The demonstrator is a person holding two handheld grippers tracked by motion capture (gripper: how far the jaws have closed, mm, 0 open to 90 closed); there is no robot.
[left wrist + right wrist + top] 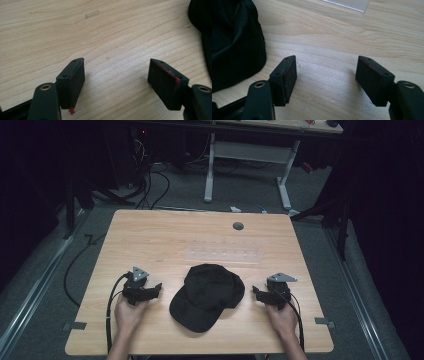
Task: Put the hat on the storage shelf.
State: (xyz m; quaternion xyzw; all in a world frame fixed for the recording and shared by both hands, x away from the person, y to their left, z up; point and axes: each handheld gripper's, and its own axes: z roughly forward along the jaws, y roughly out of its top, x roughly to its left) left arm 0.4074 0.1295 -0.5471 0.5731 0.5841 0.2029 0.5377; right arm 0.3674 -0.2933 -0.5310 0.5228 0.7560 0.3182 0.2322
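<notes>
A black baseball cap [207, 295] lies on the wooden table [150, 235], brim toward the front edge. My left gripper [159, 286] rests on the table just left of the cap, open, nothing between its jaws. In the left gripper view the left gripper [116, 75] spans bare wood and the cap [203, 22] fills the right edge. To the right of the cap my right gripper [254, 291] is open and holds nothing. Seen in the right gripper view, the right gripper [325, 72] has bare wood in its gap and the cap [234, 45] is at left.
A clear plastic strip [224, 254] lies flat on the table beyond the cap, also clear plastic [349, 3]. A grey cable grommet [238, 226] sits near the far edge. Cables trail off the table at left; a white desk frame [247, 165] stands behind.
</notes>
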